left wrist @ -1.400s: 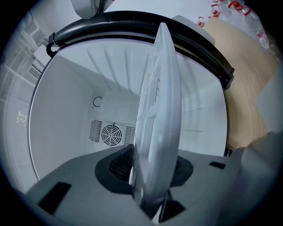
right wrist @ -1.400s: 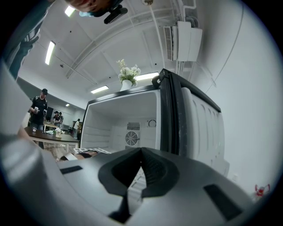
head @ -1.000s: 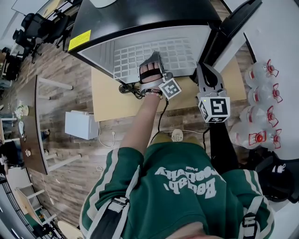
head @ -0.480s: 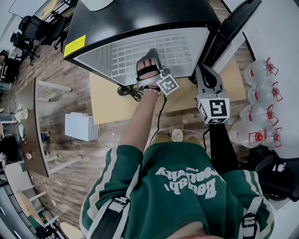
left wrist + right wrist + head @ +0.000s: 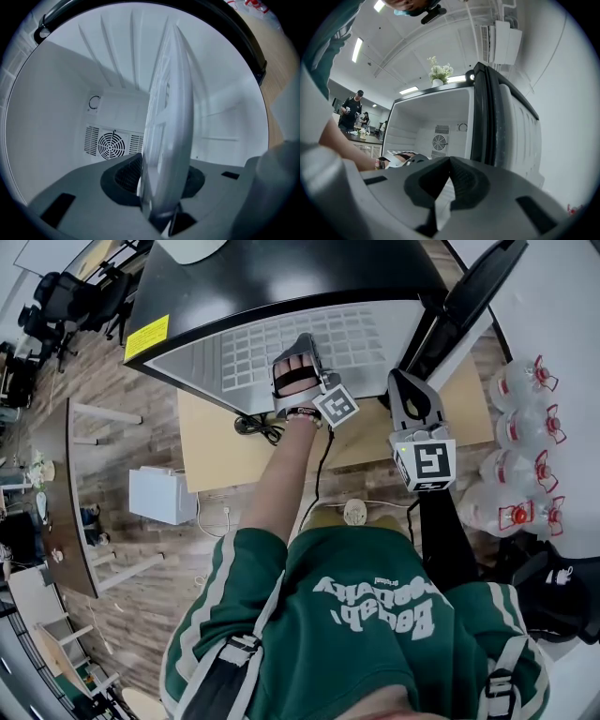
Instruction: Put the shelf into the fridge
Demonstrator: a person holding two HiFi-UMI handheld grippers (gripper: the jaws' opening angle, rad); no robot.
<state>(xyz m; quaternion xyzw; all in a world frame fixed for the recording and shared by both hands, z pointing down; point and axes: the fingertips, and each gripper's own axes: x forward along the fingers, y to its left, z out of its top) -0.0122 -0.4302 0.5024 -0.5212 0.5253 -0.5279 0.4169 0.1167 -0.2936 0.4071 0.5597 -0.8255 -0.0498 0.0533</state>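
Note:
The white grid shelf (image 5: 248, 351) lies flat, partly inside the open black-topped fridge (image 5: 281, 277). My left gripper (image 5: 302, 345) is shut on the shelf's near edge. In the left gripper view the shelf (image 5: 166, 117) runs edge-on between the jaws of that gripper (image 5: 161, 208), toward the fan grille (image 5: 111, 144) on the fridge's back wall. My right gripper (image 5: 405, 382) hovers at the right of the opening beside the open door (image 5: 469, 296). It touches nothing. Its own view shows this gripper (image 5: 450, 161) shut and empty, facing the fridge interior (image 5: 436, 117).
The fridge stands on a low wooden platform (image 5: 216, 442) with a black cable (image 5: 258, 425) on it. Several water bottles (image 5: 525, 427) stand at the right. A white box (image 5: 164, 493) sits on the wood floor at the left. People stand far off (image 5: 350, 110).
My left gripper has pushed the shelf a little further into the fridge. The right gripper has hardly shifted.

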